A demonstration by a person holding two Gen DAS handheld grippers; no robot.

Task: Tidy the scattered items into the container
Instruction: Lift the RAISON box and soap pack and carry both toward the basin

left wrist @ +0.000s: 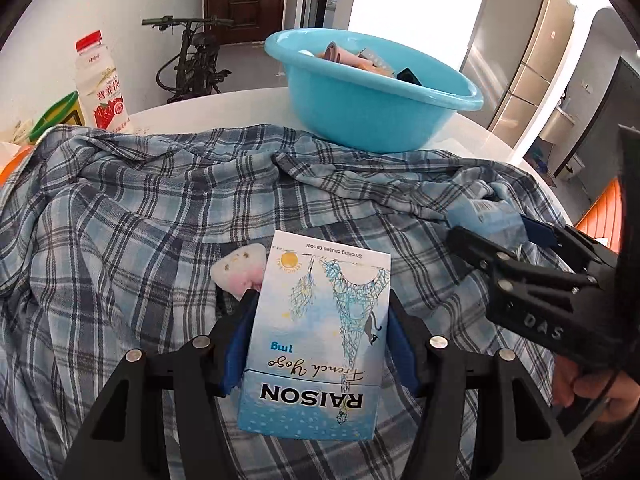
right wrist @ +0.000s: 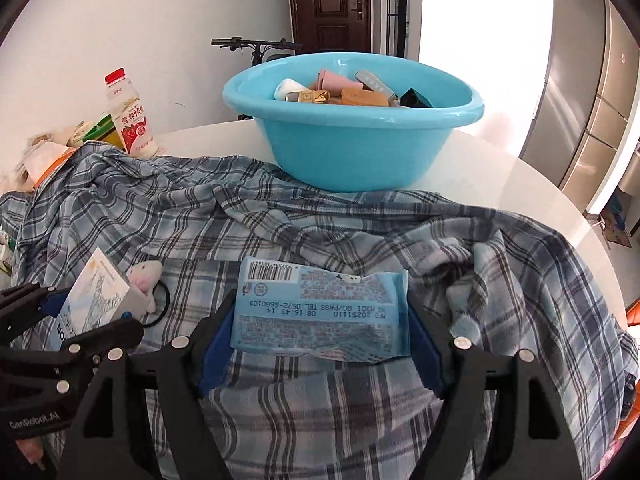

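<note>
- Cigarette box (left wrist: 320, 332), white and light blue, "RAISON" printed on it: clamped between the blue pads of the left gripper (left wrist: 320, 320), one pad on each long side, box held clear above the cloth.
- Same box seen from the right wrist view (right wrist: 96, 296), tilted, at the left edge, left gripper (right wrist: 90, 314) closed on it.
- Blue wipes pack (right wrist: 320, 312), barcode and print side up: gripped across its width by the right gripper (right wrist: 320, 320), a pad touching each end, wrapper slightly crumpled; jaws closed on the pack.
- From the left wrist view the right gripper (left wrist: 500, 236) sits at the right edge with the pack (left wrist: 484, 220) only partly visible between its fingers.
- A hand (left wrist: 588, 392) shows at the lower right, on the right gripper's handle.
- Just beyond the box: a small pink-and-white plush piece (left wrist: 240, 270) on a black hair tie (right wrist: 158, 308), lying on the cloth.
- Plaid shirt (left wrist: 140, 208), blue and grey, wrinkled, spread over most of the near table.
- Turquoise basin (right wrist: 352, 152) stands past the shirt on the white round table (right wrist: 500, 176), its near edge over the cloth; it already holds several small boxes and cases.
- Far left: a red-capped drink bottle (right wrist: 134, 120) upright, packaging clutter beside it.
- Background: bicycle (left wrist: 192, 56), dark door, steel fridge.
</note>
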